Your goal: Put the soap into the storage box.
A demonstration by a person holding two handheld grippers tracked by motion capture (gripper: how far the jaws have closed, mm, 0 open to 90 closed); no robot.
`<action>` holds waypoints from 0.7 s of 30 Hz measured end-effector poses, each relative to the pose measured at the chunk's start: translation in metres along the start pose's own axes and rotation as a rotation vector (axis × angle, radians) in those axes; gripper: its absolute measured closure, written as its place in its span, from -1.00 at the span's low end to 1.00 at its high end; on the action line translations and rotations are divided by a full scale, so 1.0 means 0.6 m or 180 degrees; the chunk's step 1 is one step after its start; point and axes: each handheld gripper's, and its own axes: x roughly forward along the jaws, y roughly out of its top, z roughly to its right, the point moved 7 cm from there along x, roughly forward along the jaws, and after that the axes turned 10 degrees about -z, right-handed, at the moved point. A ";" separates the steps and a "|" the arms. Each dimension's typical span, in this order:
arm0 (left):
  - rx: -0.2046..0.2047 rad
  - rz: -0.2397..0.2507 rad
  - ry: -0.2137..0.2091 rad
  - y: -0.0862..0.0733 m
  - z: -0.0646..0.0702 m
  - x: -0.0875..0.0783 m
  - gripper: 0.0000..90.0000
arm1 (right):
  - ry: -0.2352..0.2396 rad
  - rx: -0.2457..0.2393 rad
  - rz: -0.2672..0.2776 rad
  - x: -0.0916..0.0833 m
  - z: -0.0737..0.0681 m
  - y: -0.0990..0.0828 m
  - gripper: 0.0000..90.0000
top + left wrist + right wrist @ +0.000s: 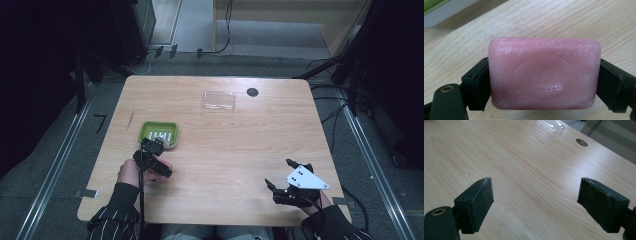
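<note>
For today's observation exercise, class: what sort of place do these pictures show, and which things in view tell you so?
Probably a lab or studio set up for recording, not a home. A bare wooden table stands on grey floor between metal floor rails, with cables trailing round it, and a person works with the left gripper and right gripper.

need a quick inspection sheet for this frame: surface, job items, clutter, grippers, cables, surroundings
Surface: light wooden table, with a round dark grommet hole near the far edge.
Job's things: pink soap bar clamped between the left gripper's jaws; green soap dish with a white ribbed insert, just beyond that gripper; clear plastic lid lying flat near the far edge.
Clutter: nothing seen.
Grippers: left gripper shut on the soap, beside the dish; right gripper open, nothing between its jaws, over bare table at the near right.
Cables: black cable trailing from the left gripper; more cables on the floor beyond and right of the table.
Surroundings: grey floor, metal rails on both sides, dark stands.
</note>
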 end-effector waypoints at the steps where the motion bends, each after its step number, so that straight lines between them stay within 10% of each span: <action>1: 0.0004 -0.0002 -0.0011 -0.001 -0.001 -0.001 -0.69 | 0.0004 -0.0008 -0.0005 0.000 -0.001 0.000 -0.70; 21: -0.0045 0.0052 -0.0019 0.003 -0.020 -0.018 -0.69 | 0.0001 -0.0001 -0.0028 0.001 0.000 -0.001 -0.70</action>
